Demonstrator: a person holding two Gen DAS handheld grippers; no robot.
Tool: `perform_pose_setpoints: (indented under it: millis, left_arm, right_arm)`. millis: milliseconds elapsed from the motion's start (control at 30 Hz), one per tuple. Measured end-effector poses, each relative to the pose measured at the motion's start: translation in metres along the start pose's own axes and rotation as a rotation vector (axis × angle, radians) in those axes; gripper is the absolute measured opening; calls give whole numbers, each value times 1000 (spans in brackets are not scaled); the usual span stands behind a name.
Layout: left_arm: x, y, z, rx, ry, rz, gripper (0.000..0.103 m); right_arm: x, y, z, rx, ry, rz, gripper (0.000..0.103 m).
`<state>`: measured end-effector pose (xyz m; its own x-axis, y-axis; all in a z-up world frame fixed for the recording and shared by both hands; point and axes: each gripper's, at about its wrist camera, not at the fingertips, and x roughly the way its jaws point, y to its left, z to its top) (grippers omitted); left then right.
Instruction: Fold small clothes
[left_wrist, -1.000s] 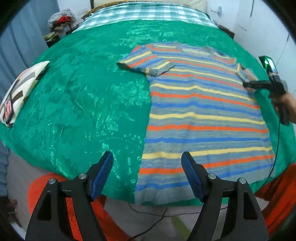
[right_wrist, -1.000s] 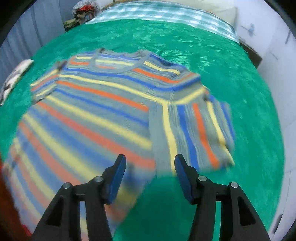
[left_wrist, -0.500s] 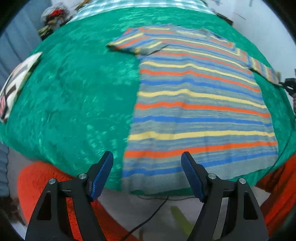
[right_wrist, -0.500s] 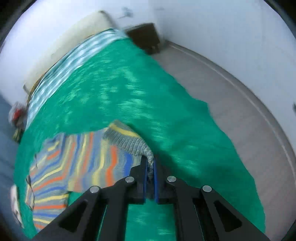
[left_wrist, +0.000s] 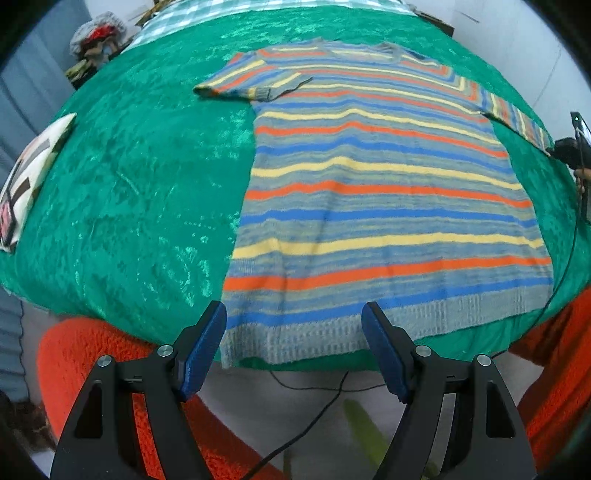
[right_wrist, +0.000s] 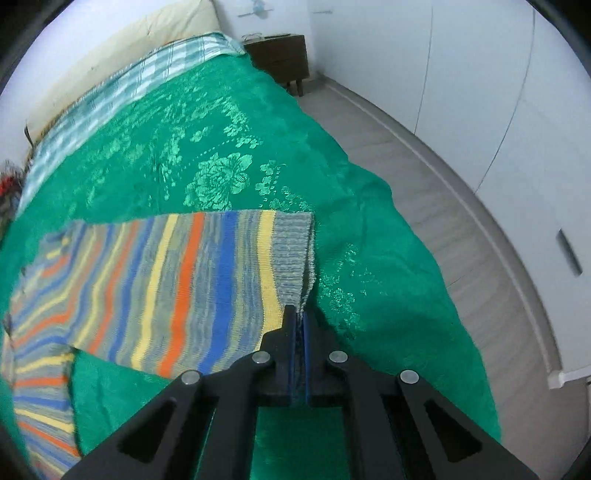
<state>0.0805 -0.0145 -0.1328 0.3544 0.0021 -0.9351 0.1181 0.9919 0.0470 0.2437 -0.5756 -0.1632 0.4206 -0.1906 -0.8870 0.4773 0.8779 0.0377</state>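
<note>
A striped knit T-shirt in grey, blue, orange and yellow lies flat on the green bedspread, its hem at the near edge. My left gripper is open and empty, just in front of the hem's left part. My right gripper is shut on the grey cuff of the shirt's right sleeve and holds it stretched out sideways. The right gripper also shows at the far right of the left wrist view, at the sleeve's end.
A patterned cushion lies at the bed's left edge. A pile of clothes sits at the far left corner. Checked bedding covers the head end. A dark nightstand and grey floor lie to the right. Cables hang below the bed's near edge.
My right gripper closed on the right sleeve's cuff and pulled the sleeve out to the right. My left gripper dropped back toward the hem and stayed open.
</note>
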Motion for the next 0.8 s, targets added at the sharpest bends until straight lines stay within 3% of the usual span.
perform_pose_setpoints:
  millis: [367,500,567,633,667,800]
  left_arm:
    - [3,3,-4,-1,6,32,78]
    - [2,2,-7,4,-5,39,78]
    - [1,2,-8,2,-10,41,81]
    - [0,3,-8,0,-19,42,84]
    - [-1,3,-8,0,-24,42,84]
    - [-4,2,-4,13,-50,39,84]
  right_arm:
    - [-6,4,-9,-85,-35,-62,3]
    - [-19,-9,-18,-64,-42,-129,3]
    - [-30,-11,-27,-72,-52,-165,13]
    - [-45,-7,-40,-103,-71,-216,43]
    - [-53,-4,-46,-119,-86,-224,50]
    - [-94,20,-85,-215,-130,-207,53]
